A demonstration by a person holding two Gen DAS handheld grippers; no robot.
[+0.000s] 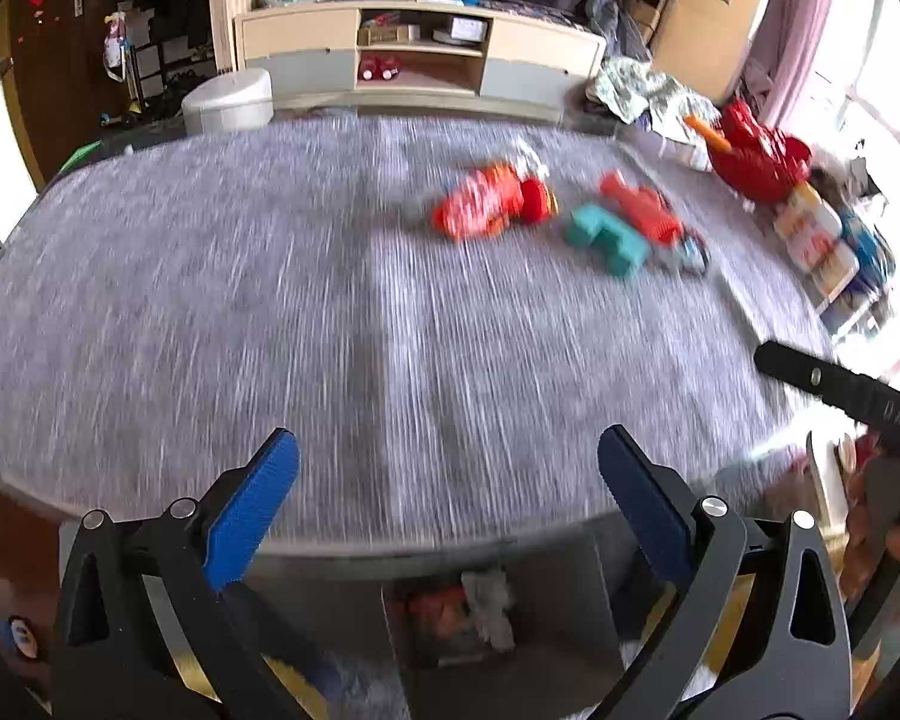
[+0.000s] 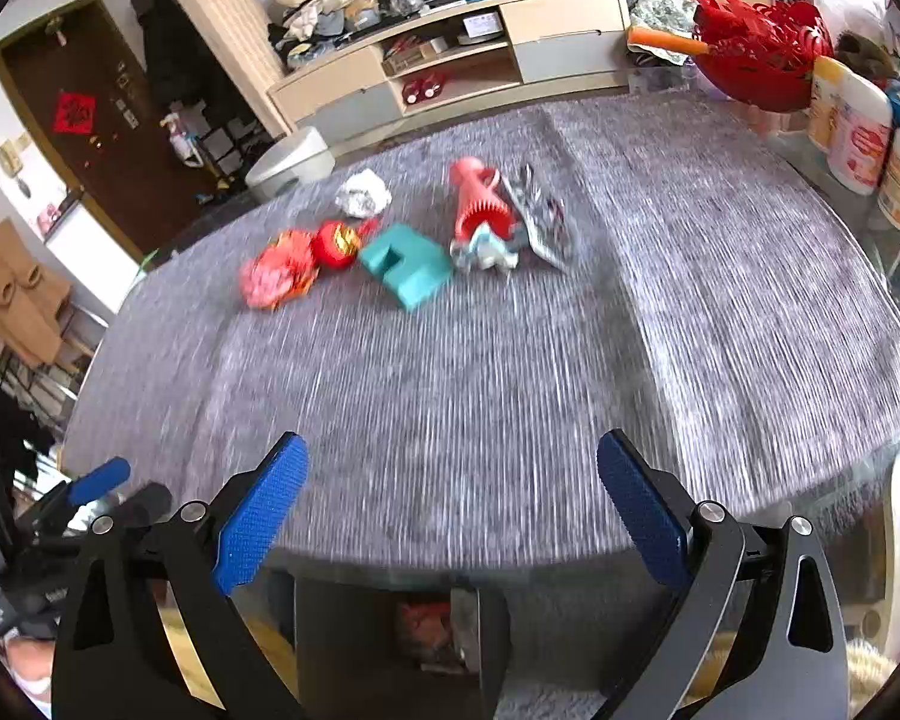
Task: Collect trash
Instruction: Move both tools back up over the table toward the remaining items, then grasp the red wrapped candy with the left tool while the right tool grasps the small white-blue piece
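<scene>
We hold both claws over the near edge of the grey-clothed worktop (image 2: 510, 372). Left claw (image 1: 448, 480): blue pads spread wide, gripping nothing. Right claw (image 2: 453, 480): likewise wide apart, touching nothing. Trash lies at 12 o'clock, well apart from either: teal block (image 2: 407, 264), red crumpled wrapper (image 2: 276, 276) at 11, white paper wad (image 2: 363, 195) behind, foil packet (image 2: 540, 216) at 1. Both views are motion-blurred.

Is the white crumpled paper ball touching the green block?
Apart. The right wrist view shows grey tablecloth between the paper ball and the green block.
</scene>
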